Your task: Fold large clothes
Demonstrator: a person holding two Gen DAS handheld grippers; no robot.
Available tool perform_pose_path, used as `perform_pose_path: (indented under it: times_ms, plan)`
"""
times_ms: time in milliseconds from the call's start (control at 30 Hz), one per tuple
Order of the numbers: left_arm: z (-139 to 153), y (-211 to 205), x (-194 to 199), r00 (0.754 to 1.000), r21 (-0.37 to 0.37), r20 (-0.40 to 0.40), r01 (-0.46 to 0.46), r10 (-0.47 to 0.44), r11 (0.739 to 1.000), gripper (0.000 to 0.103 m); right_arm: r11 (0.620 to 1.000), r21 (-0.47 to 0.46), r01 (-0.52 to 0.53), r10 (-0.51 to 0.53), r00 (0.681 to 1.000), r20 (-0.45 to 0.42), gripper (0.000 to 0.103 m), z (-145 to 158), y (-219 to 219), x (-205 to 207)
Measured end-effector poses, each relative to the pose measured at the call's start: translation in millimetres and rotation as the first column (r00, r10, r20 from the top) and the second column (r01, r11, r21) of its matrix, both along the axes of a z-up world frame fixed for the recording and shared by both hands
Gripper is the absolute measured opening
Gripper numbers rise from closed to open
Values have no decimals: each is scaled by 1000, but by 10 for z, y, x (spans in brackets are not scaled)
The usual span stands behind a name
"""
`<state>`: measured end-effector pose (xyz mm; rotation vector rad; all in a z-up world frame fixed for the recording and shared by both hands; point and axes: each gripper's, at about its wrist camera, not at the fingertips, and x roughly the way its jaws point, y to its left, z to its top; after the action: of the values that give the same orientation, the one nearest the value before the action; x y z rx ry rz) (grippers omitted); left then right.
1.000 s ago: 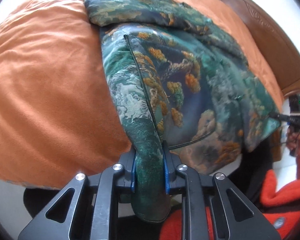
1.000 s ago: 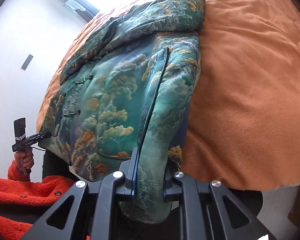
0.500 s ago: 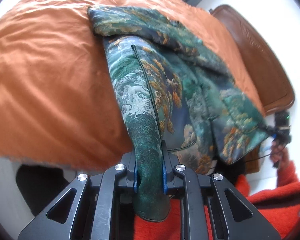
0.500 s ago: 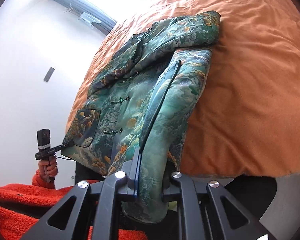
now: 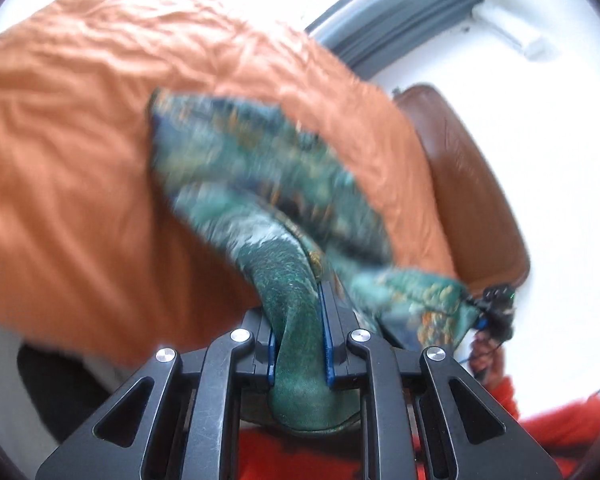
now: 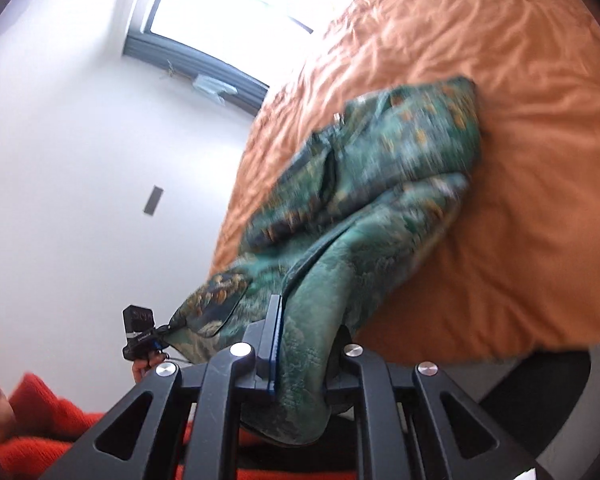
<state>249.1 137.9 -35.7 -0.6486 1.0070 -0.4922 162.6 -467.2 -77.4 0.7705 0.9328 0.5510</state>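
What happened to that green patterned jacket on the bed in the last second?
The jacket, which lay spread flat on the orange bedspread, has been lifted at its near hem and bunched, the hem swinging up toward the far end. Nothing was released: the left tool and the right tool stay clamped on the two hem corners. The jacket's far part still rests on the bedspread.

Wide bare stretches of the orange bedspread (image 5: 80, 200) were seen to the left of the jacket (image 5: 260, 184) and, in the right wrist view, to its right (image 6: 540, 160). Passage beyond the bed was blocked by the brown headboard (image 5: 472, 184) on one side and by the white wall (image 6: 80, 160) and window (image 6: 228, 12) at the far end.
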Motion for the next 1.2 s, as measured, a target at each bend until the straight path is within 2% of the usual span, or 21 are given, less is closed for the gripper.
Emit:
perform_pose_path:
  times_ms: [133, 233, 300, 367, 500, 600, 700, 733, 767, 833, 900, 933, 1000, 1033, 1067, 1133, 1200]
  plan:
    - [136, 9, 810, 999, 18, 26, -29, 29, 999, 16, 999, -10, 44, -44, 997, 64, 14, 174, -140, 652]
    - [50, 16, 1523, 998, 15, 13, -66, 66, 998, 16, 996, -8, 84, -83, 993, 85, 13, 198, -234, 1189]
    - [-83, -45, 1961, 996, 23, -11, -84, 84, 996, 16, 995, 9, 97, -97, 992, 75, 14, 109, -309, 1571]
    - [-242, -120, 2263, 995, 65, -36, -92, 94, 994, 17, 992, 2, 128, -128, 990, 54, 13, 10, -383, 1892]
    - [-615, -274, 2680, 990, 142, -91, -96, 110, 985, 21, 986, 5, 169, -169, 985, -27, 14, -410, -425, 2459]
    - [-895, -282, 2832, 979, 142, -156, -106, 128, 984, 27, 979, 35, 200, -195, 976, -100, 16, -805, -482, 2716]
    - [-1087, -181, 2885, 967, 53, -224, -112, 121, 992, 51, 965, 108, 239, -215, 958, -191, 19, -1146, -566, 2796]
    - [-1108, -126, 2896, 965, 4, -233, -121, 118, 993, 55, 957, 135, 256, -223, 950, -218, 23, -1227, -592, 2815]
    - [-1093, -75, 2893, 966, -30, -228, -131, 121, 991, 64, 946, 171, 275, -230, 942, -243, 28, -1308, -625, 2839]
    - [-992, 62, 2868, 970, -69, -195, -159, 142, 985, 87, 921, 240, 308, -245, 934, -261, 52, -1376, -700, 2848]
    - [-881, 220, 2815, 970, -88, -160, -198, 182, 976, 95, 900, 278, 335, -273, 932, -239, 62, -1308, -796, 2814]
    - [-832, 296, 2775, 970, -89, -140, -212, 198, 973, 96, 892, 280, 354, -301, 929, -215, 66, -1241, -857, 2789]
    - [-773, 339, 2705, 976, -58, -99, -198, 192, 978, 97, 886, 271, 376, -339, 925, -173, 74, -1096, -954, 2758]
    - [-755, 299, 2665, 984, -13, -73, -166, 164, 986, 97, 892, 236, 385, -358, 922, -148, 75, -1000, -986, 2730]
    - [-761, 206, 2625, 991, 47, -52, -118, 120, 992, 97, 907, 184, 379, -360, 924, -126, 75, -926, -978, 2712]
    - [-824, -10, 2579, 998, 163, -43, -26, 33, 986, 98, 946, 27, 323, -321, 944, -74, 75, -787, -867, 2720]
    - [-960, -291, 2574, 998, 285, -46, 44, -32, 958, 97, 963, -125, 239, -246, 968, -41, 75, -739, -623, 2751]
